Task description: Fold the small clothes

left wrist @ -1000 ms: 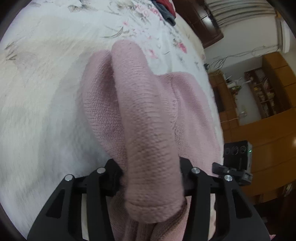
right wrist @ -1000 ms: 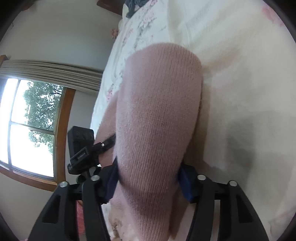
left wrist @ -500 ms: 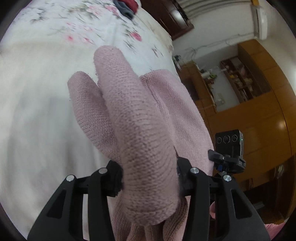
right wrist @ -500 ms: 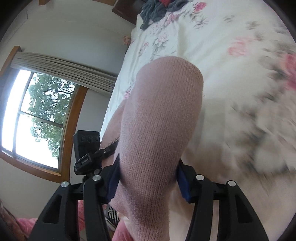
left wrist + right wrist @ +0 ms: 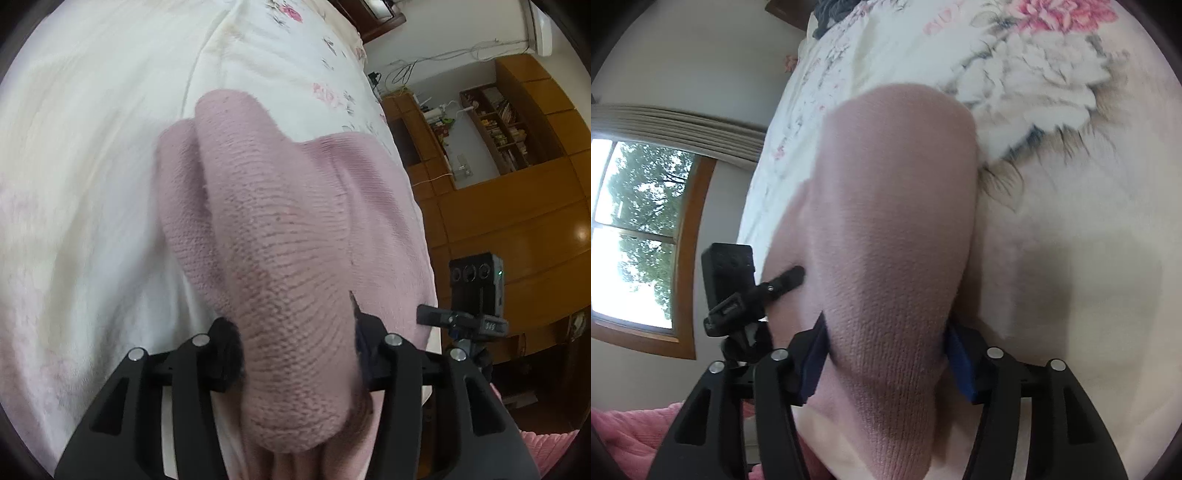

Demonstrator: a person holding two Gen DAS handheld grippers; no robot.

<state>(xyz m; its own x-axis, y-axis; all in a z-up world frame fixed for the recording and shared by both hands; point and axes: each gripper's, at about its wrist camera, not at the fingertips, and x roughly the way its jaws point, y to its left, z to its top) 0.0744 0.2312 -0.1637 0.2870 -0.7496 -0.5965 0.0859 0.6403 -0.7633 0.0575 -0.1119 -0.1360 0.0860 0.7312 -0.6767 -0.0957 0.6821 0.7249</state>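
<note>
Pink knit garment (image 5: pixel 280 236) bunches thickly between both jaws.

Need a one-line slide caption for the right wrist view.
Right gripper shut on a pink knit over the floral bedspread, with the other gripper and a window at left.

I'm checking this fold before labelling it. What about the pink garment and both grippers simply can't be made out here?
- Left wrist view: the pink knit garment bulges over the left gripper, hiding its fingertips and the pinched edge.
- Right wrist view: the same garment covers the right gripper; its lower end is cut off by the frame.
- Garment type and overall shape: unseen in either view.
- Bedspread: blurred.
</note>
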